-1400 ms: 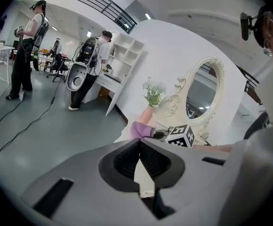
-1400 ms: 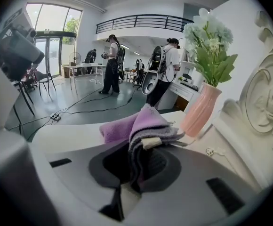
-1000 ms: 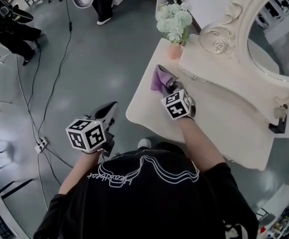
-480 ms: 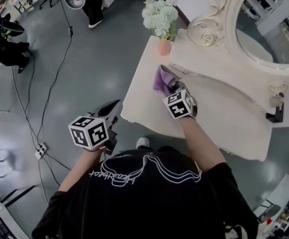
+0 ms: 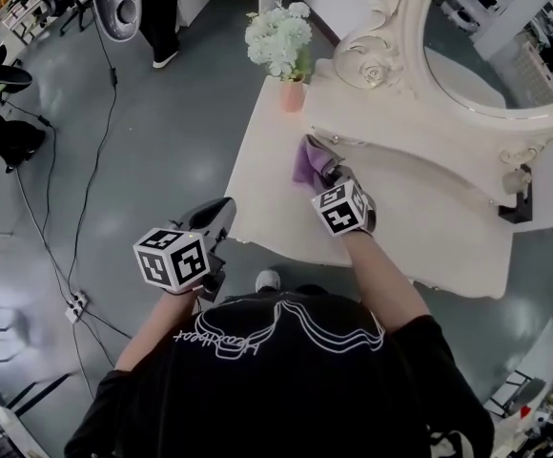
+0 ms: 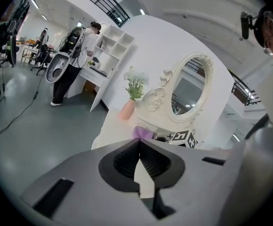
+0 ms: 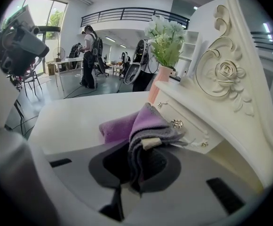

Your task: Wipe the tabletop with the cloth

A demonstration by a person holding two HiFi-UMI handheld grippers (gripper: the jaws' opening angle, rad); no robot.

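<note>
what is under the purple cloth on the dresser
The white tabletop: the purple cloth rests on it, clamped in the right gripper. The patch directly beneath is covered, so nothing else can be confirmed there.

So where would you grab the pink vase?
Grip the vase around its pink body, under the flowers. It stands upright, close beside the mirror stand, so come in level from the open tabletop side, probably with the free left hand-held gripper.
</note>
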